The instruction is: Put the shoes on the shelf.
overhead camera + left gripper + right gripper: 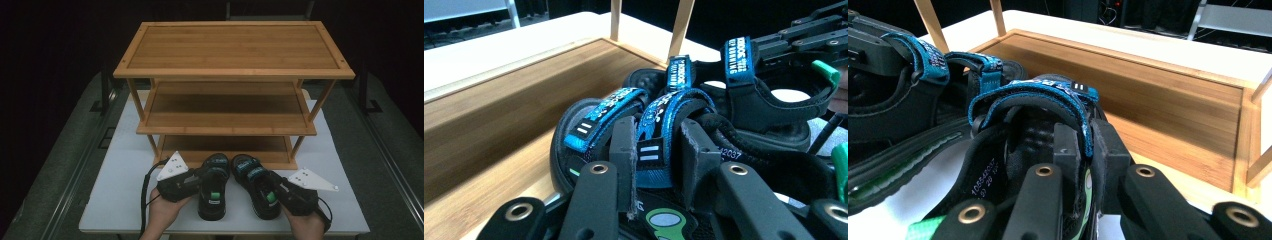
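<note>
Two black sandals with blue straps lie side by side on the white table, toes resting on the front lip of the rack's bottom shelf (225, 146). My left gripper (199, 176) is shut on a strap of the left sandal (213, 186); in the left gripper view its jaws pinch the blue strap (655, 150). My right gripper (278, 187) is shut on the right sandal (256, 184); the right gripper view shows its jaws clamped on the blue-edged strap (1083, 132). The other sandal (908, 100) lies to the left in that view.
A three-tier bamboo shoe rack (234, 47) stands at the table's middle and back, its shelves bare. The white table (125, 170) has free room left and right of the sandals. Dark floor and metal rails flank the table.
</note>
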Demonstrator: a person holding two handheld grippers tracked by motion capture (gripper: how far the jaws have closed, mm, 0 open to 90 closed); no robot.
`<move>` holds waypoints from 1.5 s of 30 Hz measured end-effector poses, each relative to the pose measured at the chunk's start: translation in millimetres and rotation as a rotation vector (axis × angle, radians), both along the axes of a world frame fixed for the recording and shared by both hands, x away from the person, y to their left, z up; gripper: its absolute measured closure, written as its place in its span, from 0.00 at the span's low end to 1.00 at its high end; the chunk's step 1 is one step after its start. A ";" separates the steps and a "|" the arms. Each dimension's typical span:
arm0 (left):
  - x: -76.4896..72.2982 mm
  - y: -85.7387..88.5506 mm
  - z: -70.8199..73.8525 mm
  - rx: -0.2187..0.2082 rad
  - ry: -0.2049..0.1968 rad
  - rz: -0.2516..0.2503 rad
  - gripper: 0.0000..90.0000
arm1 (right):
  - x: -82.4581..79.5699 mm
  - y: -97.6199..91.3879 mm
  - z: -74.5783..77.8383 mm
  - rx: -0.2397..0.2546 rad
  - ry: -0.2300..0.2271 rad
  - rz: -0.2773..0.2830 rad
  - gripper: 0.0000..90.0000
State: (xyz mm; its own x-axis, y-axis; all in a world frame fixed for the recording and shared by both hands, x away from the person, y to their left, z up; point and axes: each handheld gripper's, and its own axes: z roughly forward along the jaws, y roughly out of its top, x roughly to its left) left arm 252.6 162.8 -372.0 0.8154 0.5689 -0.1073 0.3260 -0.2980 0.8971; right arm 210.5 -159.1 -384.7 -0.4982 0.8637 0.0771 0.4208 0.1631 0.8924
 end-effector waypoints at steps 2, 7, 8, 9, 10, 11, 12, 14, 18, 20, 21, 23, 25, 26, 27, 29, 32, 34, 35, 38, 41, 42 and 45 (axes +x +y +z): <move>1.1 -1.0 -0.1 0.005 0.002 -0.002 0.79 | 0.6 2.1 0.0 0.005 0.000 -0.003 0.91; 4.5 -2.6 -1.7 0.003 -0.002 0.004 0.79 | 2.0 5.4 -0.6 0.017 0.007 -0.004 0.91; 5.4 -2.8 -2.1 0.003 0.000 0.003 0.79 | 2.1 6.4 -0.8 0.021 0.009 -0.002 0.91; 5.8 -3.2 -2.5 0.005 -0.003 0.003 0.79 | 2.2 7.4 -0.8 0.022 0.011 -0.001 0.91; 6.3 -3.7 -3.0 0.007 -0.005 0.002 0.79 | 2.5 8.6 -1.0 0.022 0.014 -0.001 0.91; 6.9 -4.1 -3.5 0.007 -0.005 0.002 0.79 | 2.8 9.9 -1.1 0.021 0.016 -0.002 0.91; 7.1 -4.3 -3.9 0.006 -0.005 0.004 0.79 | 3.0 11.1 -1.2 0.022 0.017 -0.003 0.91; 7.9 -4.4 -4.7 0.003 -0.005 0.004 0.79 | 3.9 13.4 -1.3 0.025 0.021 -0.003 0.91; 9.7 -5.0 -6.0 -0.001 -0.006 0.011 0.79 | 4.9 17.9 -1.1 0.031 0.024 0.001 0.90; 10.1 -5.6 -6.8 0.003 -0.012 0.015 0.79 | 4.8 21.3 -1.7 0.027 0.015 0.010 0.90; 10.4 -6.0 -7.4 0.002 -0.010 0.014 0.79 | 5.0 23.1 -2.2 0.027 0.017 0.010 0.90; 10.9 -6.5 -8.7 0.007 -0.016 0.018 0.79 | 6.0 25.7 -3.6 0.024 0.017 0.008 0.90; 11.8 -6.6 -10.3 0.005 -0.017 0.022 0.79 | 6.6 28.5 -5.0 0.028 0.021 0.000 0.90; 12.5 -6.8 -11.0 0.002 -0.019 0.026 0.79 | 7.0 29.8 -5.7 0.028 0.020 -0.002 0.90; 13.2 -7.2 -11.5 0.002 -0.020 0.029 0.79 | 7.3 31.3 -6.2 0.032 0.022 -0.006 0.90; 14.3 -8.5 -12.4 0.007 -0.028 0.037 0.79 | 7.8 34.6 -7.0 0.037 0.019 -0.016 0.90; 15.9 -9.5 -13.4 0.009 -0.035 0.048 0.79 | 9.1 40.0 -8.0 0.043 0.008 -0.028 0.90; 17.4 -9.7 -14.0 0.010 -0.040 0.053 0.79 | 10.1 42.7 -8.6 0.042 0.004 -0.034 0.90; 18.1 -9.8 -14.4 0.008 -0.043 0.058 0.79 | 10.9 43.8 -9.0 0.044 0.002 -0.038 0.90; 20.3 -10.0 -15.8 0.004 -0.047 0.067 0.79 | 13.5 46.4 -10.5 0.053 0.001 -0.053 0.90; 23.0 -11.7 -17.8 0.003 -0.053 0.079 0.79 | 16.7 49.2 -11.4 0.055 0.000 -0.066 0.90; 24.2 -12.3 -18.3 -0.002 -0.053 0.081 0.79 | 17.6 50.5 -11.4 0.051 -0.001 -0.078 0.90; 26.6 -14.4 -19.5 -0.009 -0.060 0.091 0.79 | 20.7 52.8 -11.9 0.067 0.000 -0.105 0.90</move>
State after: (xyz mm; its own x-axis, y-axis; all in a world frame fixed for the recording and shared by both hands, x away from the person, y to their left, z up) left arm 279.3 148.3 -391.5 0.7655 0.6402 -0.0651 0.2971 -0.2618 0.9182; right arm 231.2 -106.3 -396.6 -0.4051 0.9040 0.1365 0.4326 0.0580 0.8997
